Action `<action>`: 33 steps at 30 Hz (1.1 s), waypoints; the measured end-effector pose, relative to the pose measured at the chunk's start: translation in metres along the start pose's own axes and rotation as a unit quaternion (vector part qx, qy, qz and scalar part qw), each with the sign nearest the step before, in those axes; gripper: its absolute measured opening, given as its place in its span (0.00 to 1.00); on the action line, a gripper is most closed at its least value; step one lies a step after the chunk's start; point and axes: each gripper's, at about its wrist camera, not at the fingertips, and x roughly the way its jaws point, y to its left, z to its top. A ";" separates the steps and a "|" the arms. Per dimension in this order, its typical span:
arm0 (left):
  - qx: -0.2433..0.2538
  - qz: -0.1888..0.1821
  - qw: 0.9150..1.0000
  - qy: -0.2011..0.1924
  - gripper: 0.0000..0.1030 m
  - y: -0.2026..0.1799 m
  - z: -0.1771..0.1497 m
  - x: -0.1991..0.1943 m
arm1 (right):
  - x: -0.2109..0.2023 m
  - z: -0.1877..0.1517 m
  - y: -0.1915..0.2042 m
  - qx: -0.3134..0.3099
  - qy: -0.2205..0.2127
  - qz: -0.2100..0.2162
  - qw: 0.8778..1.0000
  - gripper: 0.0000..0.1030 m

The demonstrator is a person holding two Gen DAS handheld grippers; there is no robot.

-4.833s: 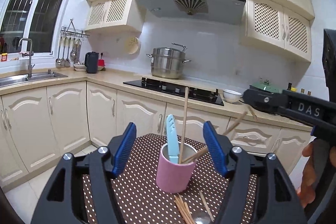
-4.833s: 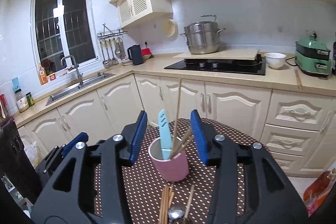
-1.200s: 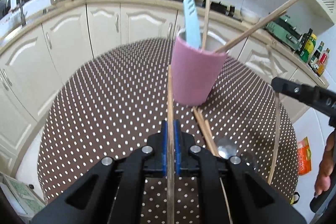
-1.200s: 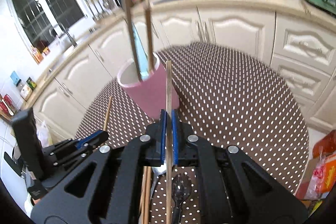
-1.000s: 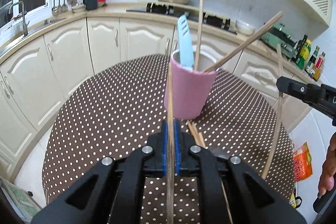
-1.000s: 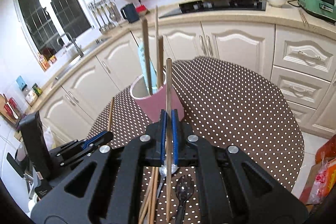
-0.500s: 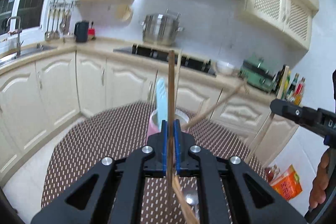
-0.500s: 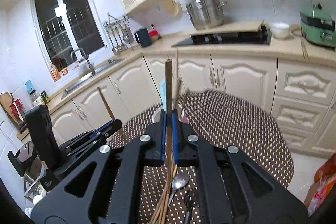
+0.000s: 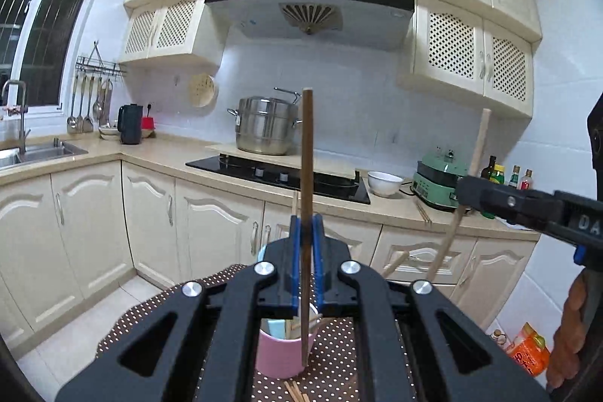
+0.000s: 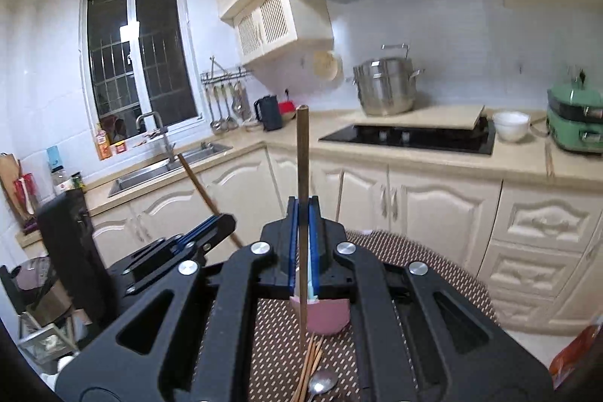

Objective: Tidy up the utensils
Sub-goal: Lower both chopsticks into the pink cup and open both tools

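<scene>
**Both grippers up, a chopstick apiece**

Left gripper point(image 9: 306, 262) clamps a dark chopstick point(image 9: 306, 176) upright above the pink cup point(image 9: 280, 353) on the dotted table point(image 9: 150, 311). Right gripper point(image 10: 303, 243), lettered "DA" in the left view, pinches its own chopstick point(image 10: 302, 168); loose chopsticks point(image 10: 311, 364) and a spoon point(image 10: 322, 381) lie below.

Left claw point(image 9: 305, 262) and right claw point(image 10: 303, 243), both clamped, near level.

We see a steel stockpot point(image 9: 264, 125) on the far counter behind a black cooktop point(image 9: 279, 174), under a range hood point(image 9: 309, 12). Right of them sit a white bowl point(image 9: 384, 182) and a green cooker point(image 9: 439, 184). On the left are a sink point(image 10: 169, 168), a black kettle point(image 9: 130, 124) and hanging ladles point(image 9: 84, 108).
</scene>
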 end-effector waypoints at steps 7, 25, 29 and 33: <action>0.003 0.001 1.000 -0.030 0.06 0.004 0.017 -0.008 | 0.019 0.011 0.007 -0.004 -0.035 -0.009 0.999 0.06; 0.006 0.025 1.000 -0.012 0.06 0.022 -0.003 0.051 | 0.060 -0.003 0.007 -0.006 -0.065 -0.022 0.998 0.06; 0.004 0.024 1.000 0.017 0.06 0.025 -0.012 0.061 | 0.065 -0.006 0.007 -0.005 -0.068 -0.021 0.997 0.06; 0.002 0.029 0.999 0.028 0.08 0.027 -0.017 0.064 | 0.067 -0.008 0.008 0.000 -0.079 -0.022 0.997 0.06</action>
